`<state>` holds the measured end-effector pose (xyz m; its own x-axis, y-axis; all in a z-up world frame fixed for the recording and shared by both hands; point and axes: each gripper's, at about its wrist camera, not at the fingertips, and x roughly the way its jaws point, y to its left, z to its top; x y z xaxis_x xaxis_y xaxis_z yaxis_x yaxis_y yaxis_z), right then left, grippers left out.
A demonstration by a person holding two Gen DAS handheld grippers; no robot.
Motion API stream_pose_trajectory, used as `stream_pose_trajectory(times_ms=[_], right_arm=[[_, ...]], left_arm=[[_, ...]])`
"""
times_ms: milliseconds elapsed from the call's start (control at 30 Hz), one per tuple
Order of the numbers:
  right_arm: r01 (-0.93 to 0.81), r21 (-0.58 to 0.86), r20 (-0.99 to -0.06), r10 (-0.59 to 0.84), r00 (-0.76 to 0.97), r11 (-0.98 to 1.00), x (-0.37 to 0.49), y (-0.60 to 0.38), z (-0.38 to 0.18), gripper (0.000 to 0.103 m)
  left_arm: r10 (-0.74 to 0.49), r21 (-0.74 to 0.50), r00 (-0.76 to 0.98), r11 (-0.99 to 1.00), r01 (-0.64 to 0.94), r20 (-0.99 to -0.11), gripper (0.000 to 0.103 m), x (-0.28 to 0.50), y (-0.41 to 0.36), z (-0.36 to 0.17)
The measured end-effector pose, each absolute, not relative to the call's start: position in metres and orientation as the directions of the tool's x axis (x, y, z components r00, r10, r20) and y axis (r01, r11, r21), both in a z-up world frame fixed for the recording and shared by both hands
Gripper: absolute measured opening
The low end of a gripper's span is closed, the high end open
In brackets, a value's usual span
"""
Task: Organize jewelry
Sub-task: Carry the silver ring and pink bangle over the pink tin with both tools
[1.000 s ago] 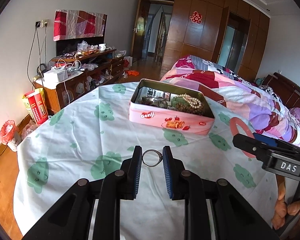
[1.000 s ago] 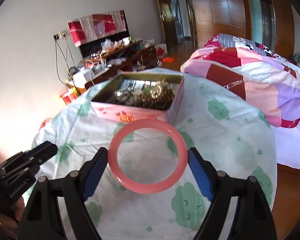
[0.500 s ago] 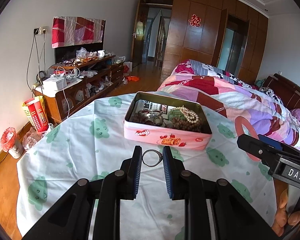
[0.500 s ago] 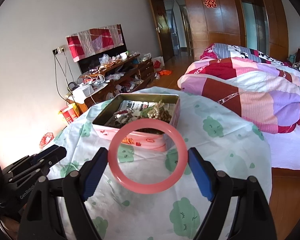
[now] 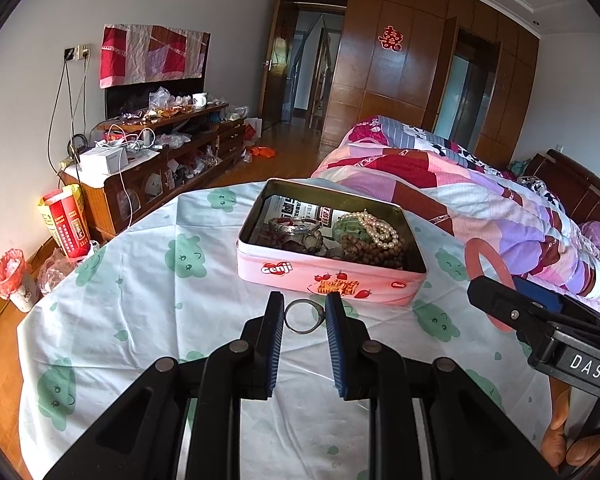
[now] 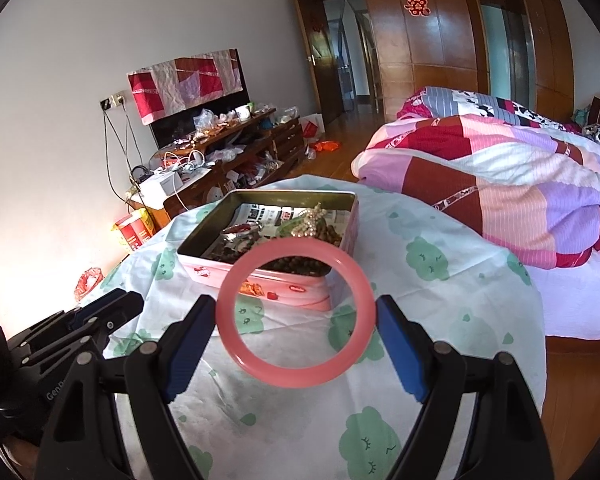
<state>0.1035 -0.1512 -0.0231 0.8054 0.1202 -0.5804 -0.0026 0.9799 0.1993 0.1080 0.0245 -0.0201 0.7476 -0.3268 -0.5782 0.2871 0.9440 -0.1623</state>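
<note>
My left gripper (image 5: 303, 316) is shut on a small silver ring (image 5: 300, 305), held above the tablecloth just in front of the pink tin (image 5: 328, 276). The open tin holds pearls (image 5: 374, 229), brown beads and a silver bangle (image 5: 296, 223). My right gripper (image 6: 296, 316) is shut on a pink bangle (image 6: 236, 336), held upright in the air short of the tin (image 6: 300, 286). In the left wrist view, the right gripper (image 5: 540, 312) with the pink bangle (image 5: 474, 250) is at the right. In the right wrist view, the left gripper (image 6: 84, 320) is at the lower left.
A round table with a white cloth with green prints (image 5: 148, 300) carries the tin. A bed with a patchwork quilt (image 5: 460, 184) stands behind on the right. A cluttered wooden cabinet (image 5: 160, 152) lines the left wall. A red bin (image 5: 12, 276) sits on the floor.
Both grippers have risen and pulled back from the tin, which now looks lower and further away. Each keeps its hold on its jewelry.
</note>
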Motion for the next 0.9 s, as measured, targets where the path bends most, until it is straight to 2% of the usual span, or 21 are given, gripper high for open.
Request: stream_pose_trajectory(times_ms=[167, 600, 900], right_arm=[[0.009, 0.204, -0.59, 0.115, 0.799, 0.979, 0.111, -0.154, -0.028, 0.084], [0.034, 0.244, -0.565, 0.114, 0.817, 0.969, 0.145, -0.165, -0.024, 0.084], [0.038, 0.213, -0.555, 0.089, 0.827, 0.976, 0.19, -0.163, -0.018, 0.084]], left_arm=[[-0.351, -0.201, 0.744, 0.936, 0.288, -0.568, 0.021, 0.115, 0.027, -0.023], [-0.353, -0.195, 0.767, 0.936, 0.294, -0.537, 0.021, 0.158, 0.015, -0.016], [-0.351, -0.193, 0.78, 0.936, 0.293, -0.518, 0.021, 0.198, 0.006, -0.016]])
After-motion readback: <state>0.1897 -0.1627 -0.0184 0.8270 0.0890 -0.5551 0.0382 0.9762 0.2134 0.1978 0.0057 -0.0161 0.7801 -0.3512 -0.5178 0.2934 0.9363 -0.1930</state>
